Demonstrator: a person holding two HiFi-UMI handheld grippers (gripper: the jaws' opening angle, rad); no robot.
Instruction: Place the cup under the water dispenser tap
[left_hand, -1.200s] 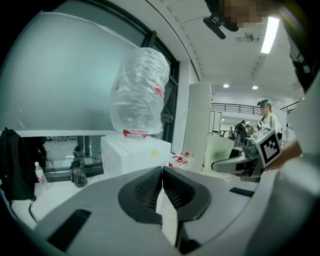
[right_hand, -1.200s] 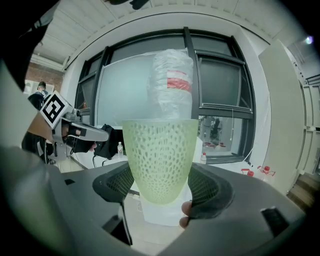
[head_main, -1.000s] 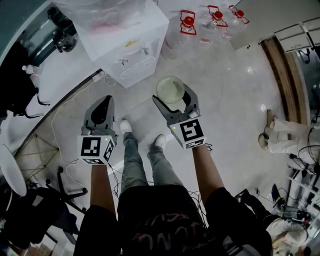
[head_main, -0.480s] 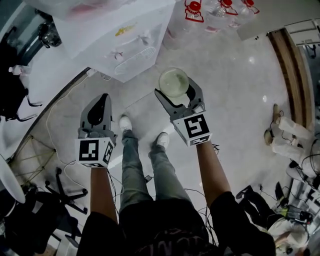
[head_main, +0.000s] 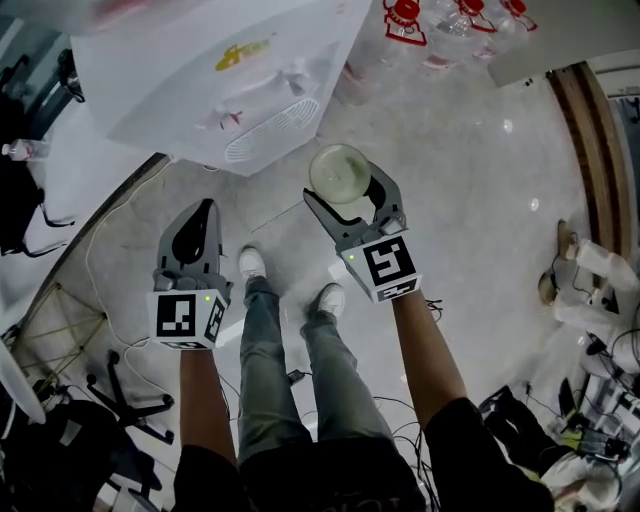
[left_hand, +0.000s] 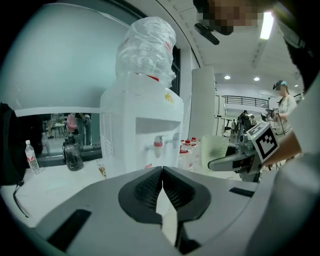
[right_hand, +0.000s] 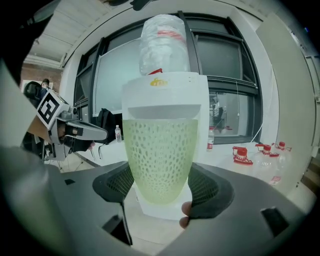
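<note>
The right tool (head_main: 347, 190) (right_hand: 160, 186) is clamped on the cup (head_main: 340, 172) (right_hand: 160, 150), one pad on each side of its lower half. The cup is pale green, dimpled all over and upright, its open mouth facing up in the head view. It is held in the air in front of the dispenser (head_main: 200, 90) (right_hand: 165, 95), short of the drip grille (head_main: 270, 140) and not yet under a tap. In the right gripper view it stands in line with the dispenser's recess.

The left tool (head_main: 203, 212) (left_hand: 162, 172) is clenched, jaws meeting with nothing between them. It is held in front of the dispenser (left_hand: 145, 130) too, to the left of the cup and further back from the grille.

The dispenser is white and carries an upturned bottle (left_hand: 147, 45) wrapped in clear plastic. A red tap (left_hand: 158, 142) and a pale one (left_hand: 175, 137) sit in its recess. To the right of the dispenser, red-capped bottles (head_main: 405, 20) stand on the floor (head_main: 480, 180).
</note>
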